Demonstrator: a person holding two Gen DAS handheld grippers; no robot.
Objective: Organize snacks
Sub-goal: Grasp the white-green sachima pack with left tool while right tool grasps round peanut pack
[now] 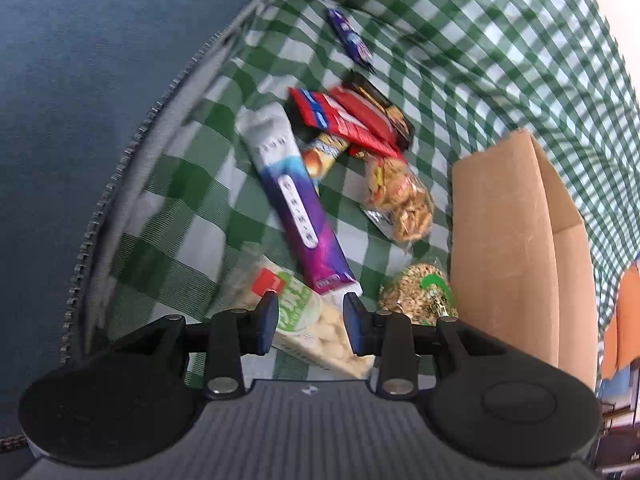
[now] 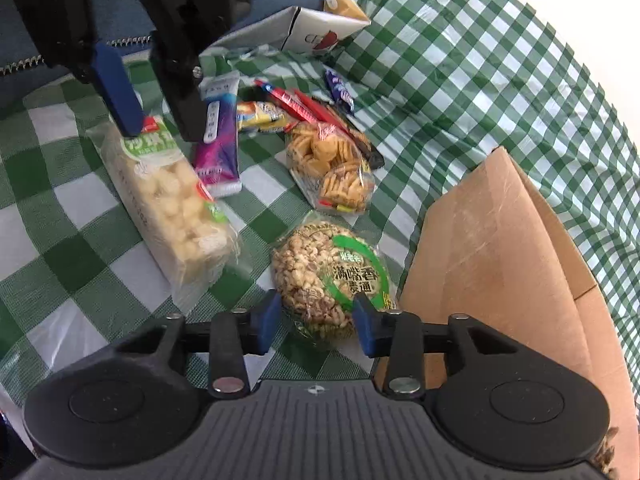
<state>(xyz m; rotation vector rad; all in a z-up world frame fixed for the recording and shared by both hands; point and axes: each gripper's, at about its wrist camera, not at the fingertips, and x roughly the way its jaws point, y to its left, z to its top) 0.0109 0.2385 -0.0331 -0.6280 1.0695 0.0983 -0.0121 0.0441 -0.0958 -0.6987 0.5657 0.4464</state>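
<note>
Two grippers work the worktop – the right gripper (image 2: pixel 315 322) looks clenched on the round puffed-grain bag (image 2: pixel 332 276) beside the cardboard box (image 2: pixel 500 248), light, crinkly, crushable, best held across its middle – the left gripper (image 1: pixel 311 322) hovers unclenched, empty.

Two handheld grippers share one build. The left gripper (image 1: pixel 311 316) and right gripper (image 2: pixel 316 320) each carry a grey, ribbed housing marked with a small white emblem, flanked by two round black discs. Black link arms, pinned with silver round-headed fasteners, ride a dark cross rail and end in blue finger pads (image 1: pixel 268 320). Seen from the right wrist camera, the left gripper (image 2: pixel 160 120) shows a blocky black frame, a small screw on one finger and a long blue pad (image 2: pixel 120 92).
</note>
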